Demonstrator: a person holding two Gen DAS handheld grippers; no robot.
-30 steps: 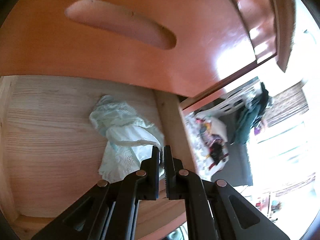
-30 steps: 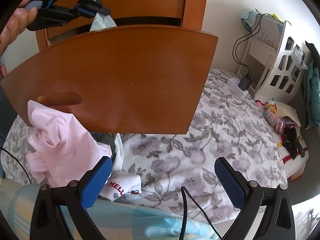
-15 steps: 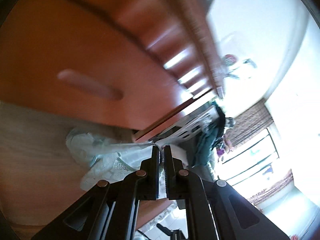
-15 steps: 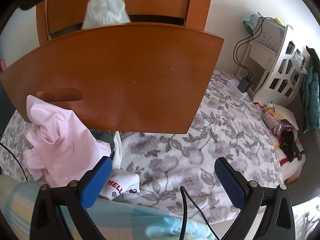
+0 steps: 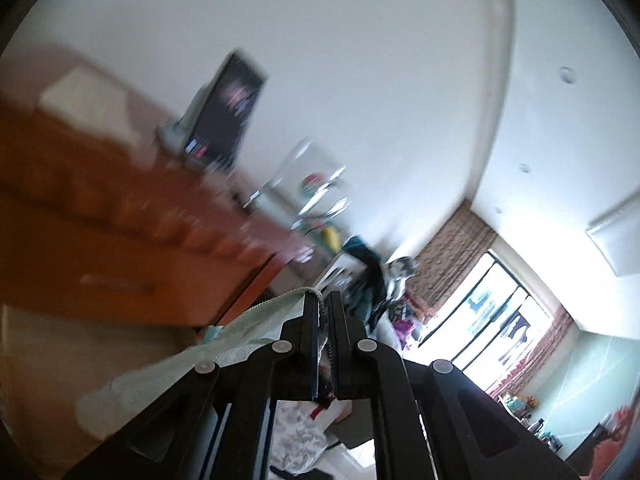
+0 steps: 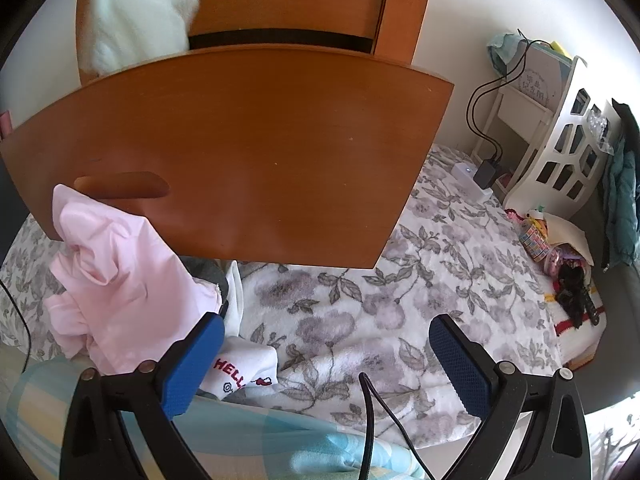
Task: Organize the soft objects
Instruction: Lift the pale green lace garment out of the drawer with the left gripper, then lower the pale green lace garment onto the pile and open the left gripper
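My left gripper (image 5: 324,300) is shut on a pale mint lace garment (image 5: 224,344), which trails down to the left over the open drawer; the view is blurred and tilted up at the wall. The same garment (image 6: 132,12) hangs high above the drawer in the right wrist view. My right gripper (image 6: 326,344) is open and empty above the bed. A pink garment (image 6: 120,280) lies under the drawer front (image 6: 240,152), with a white "HELLO" sock (image 6: 244,368) beside my left finger.
The brown dresser (image 6: 304,0) stands behind the open drawer. The floral bedspread (image 6: 400,300) fills the middle. A white shelf unit (image 6: 560,148) and a charger with cables (image 6: 484,168) are at the right. A black cable (image 6: 372,420) crosses the front.
My left gripper has lifted the mint garment up out of the drawer and tilted upward toward the wall. The right gripper has barely moved.
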